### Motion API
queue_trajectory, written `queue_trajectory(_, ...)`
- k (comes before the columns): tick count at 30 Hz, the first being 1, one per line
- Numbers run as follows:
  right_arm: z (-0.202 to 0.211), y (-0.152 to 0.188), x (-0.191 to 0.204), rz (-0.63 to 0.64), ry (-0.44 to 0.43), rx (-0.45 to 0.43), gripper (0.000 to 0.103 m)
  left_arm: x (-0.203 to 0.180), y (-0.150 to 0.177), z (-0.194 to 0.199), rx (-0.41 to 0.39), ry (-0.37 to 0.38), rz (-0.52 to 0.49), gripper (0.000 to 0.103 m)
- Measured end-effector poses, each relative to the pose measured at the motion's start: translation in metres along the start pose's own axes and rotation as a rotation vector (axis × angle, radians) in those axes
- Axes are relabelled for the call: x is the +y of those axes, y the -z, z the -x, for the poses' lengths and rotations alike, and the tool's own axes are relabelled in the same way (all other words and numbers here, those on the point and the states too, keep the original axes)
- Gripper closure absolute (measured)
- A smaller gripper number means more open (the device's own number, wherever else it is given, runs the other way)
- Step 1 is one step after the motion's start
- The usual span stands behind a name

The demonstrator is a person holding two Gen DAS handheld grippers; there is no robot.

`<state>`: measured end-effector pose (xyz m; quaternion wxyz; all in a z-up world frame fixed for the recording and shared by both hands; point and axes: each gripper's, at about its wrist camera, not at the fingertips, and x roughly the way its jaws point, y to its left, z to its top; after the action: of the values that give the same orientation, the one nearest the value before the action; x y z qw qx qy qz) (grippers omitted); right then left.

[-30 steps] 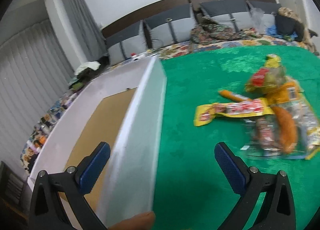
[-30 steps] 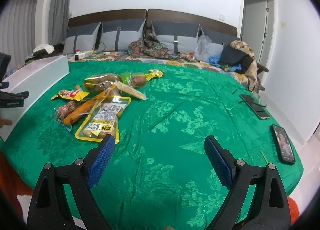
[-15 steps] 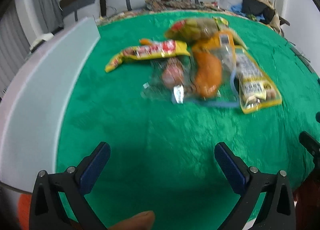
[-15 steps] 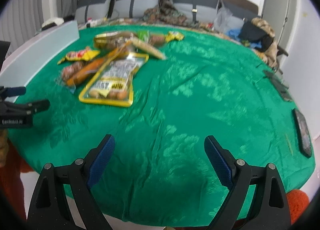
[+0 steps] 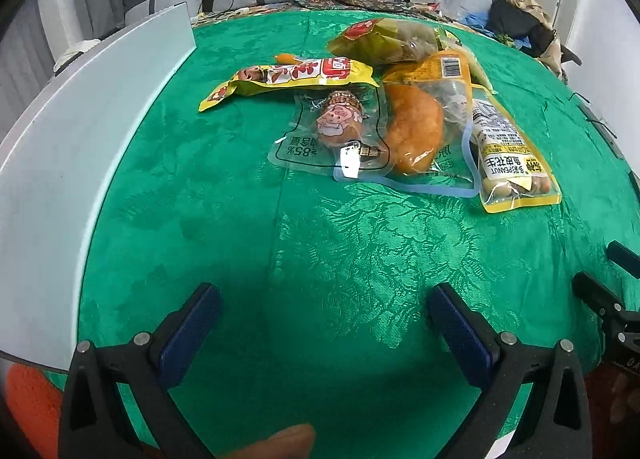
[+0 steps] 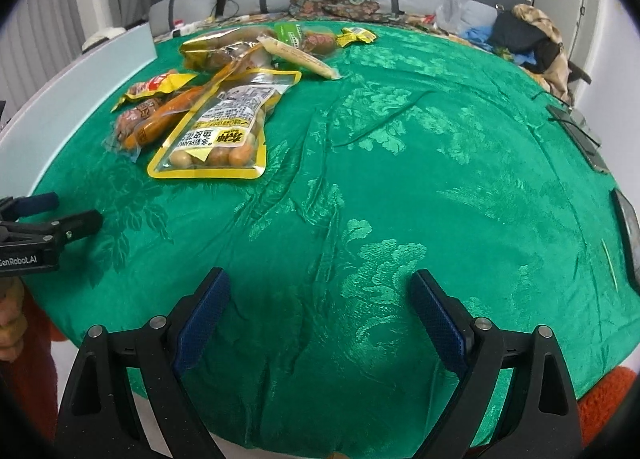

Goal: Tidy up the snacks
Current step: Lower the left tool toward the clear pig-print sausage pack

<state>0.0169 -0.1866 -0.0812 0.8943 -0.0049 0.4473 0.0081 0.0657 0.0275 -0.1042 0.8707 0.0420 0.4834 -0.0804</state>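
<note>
A heap of snack packs lies on the green cloth (image 5: 320, 243). Among them are a yellow-and-red pouch (image 5: 288, 77), a clear pack with a pig-label sausage (image 5: 340, 123), an orange sausage pack (image 5: 414, 129) and a yellow-edged peanut bag (image 5: 508, 155) (image 6: 218, 133). My left gripper (image 5: 320, 323) hangs open over bare cloth, nearer than the heap, holding nothing. It also shows at the left edge of the right wrist view (image 6: 52, 215). My right gripper (image 6: 320, 309) is open and empty over the cloth's near side, right of the heap.
A white box wall (image 5: 80, 163) (image 6: 72, 99) runs along the cloth's left side. Phones (image 6: 580, 135) lie at the right edge. Cushions and clothes (image 6: 532, 35) sit behind. An orange sleeve (image 5: 28, 399) shows at the bottom left.
My left gripper swung right, away from over the white box, and now faces the snack heap. The right gripper tilted down and closer to the cloth.
</note>
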Motion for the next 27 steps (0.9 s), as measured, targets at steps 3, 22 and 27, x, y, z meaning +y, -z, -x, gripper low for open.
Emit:
queue_trajectory(3,0.000,0.000,0.001,-0.004,0.000,-0.009,0.009,0.000,0.003,0.001,-0.017,-0.005,0.008,0.000)
queue_trajectory(22,-0.002,-0.006,0.002,-0.073,0.037,0.058,0.009,-0.001,-0.005,0.000,0.077,-0.034,0.059,0.000)
queue_trajectory(27,0.002,-0.001,0.004,-0.085,0.052,0.053,0.009,-0.002,0.004,0.003,0.011,-0.029,0.042,0.000)
